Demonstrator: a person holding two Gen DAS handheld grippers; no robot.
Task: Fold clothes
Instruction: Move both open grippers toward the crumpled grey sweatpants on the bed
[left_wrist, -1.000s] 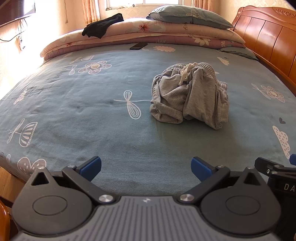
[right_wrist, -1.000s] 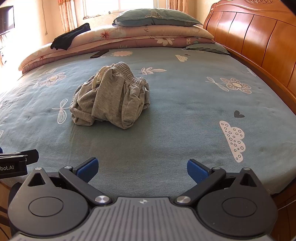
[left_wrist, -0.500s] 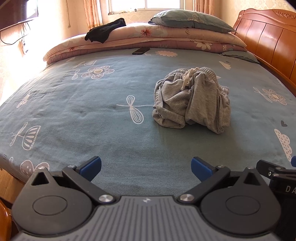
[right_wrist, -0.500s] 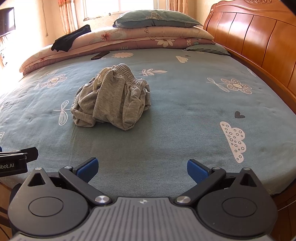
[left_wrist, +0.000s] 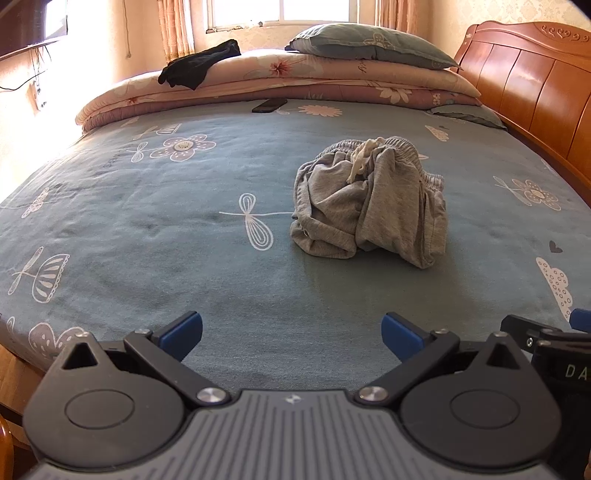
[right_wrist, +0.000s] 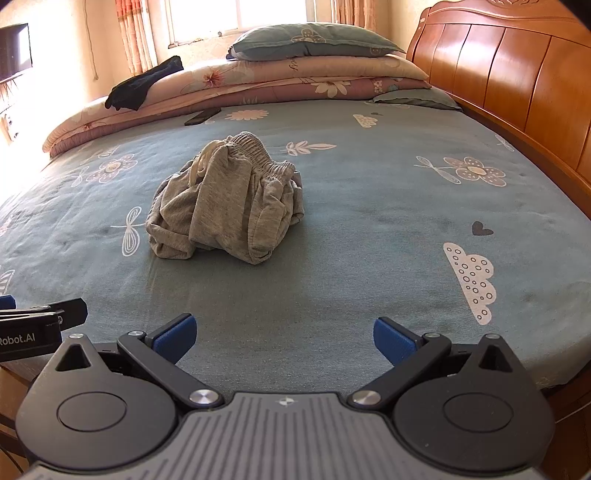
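Note:
A crumpled pair of grey shorts (left_wrist: 369, 203) (right_wrist: 225, 203) with an elastic waistband and a pale drawstring lies bunched in a heap on the teal sheet. My left gripper (left_wrist: 291, 334) hovers open over the near edge of the bed, well short of the heap, which sits ahead and slightly right. My right gripper (right_wrist: 284, 334) is also open and empty, with the heap ahead and to its left. Each gripper's side shows at the edge of the other's view.
The bed (left_wrist: 147, 221) has a teal sheet with flower prints. Folded quilts (left_wrist: 332, 77) and a pillow (left_wrist: 369, 46) are stacked at the far side, with a black garment (left_wrist: 195, 66) on them. A dark phone (left_wrist: 269, 105) lies near the quilts. A wooden headboard (right_wrist: 517, 74) runs along the right.
Both grippers have drifted slightly toward the bed, so the shorts look a little lower and nearer. The shorts have not moved and both grippers stay open.

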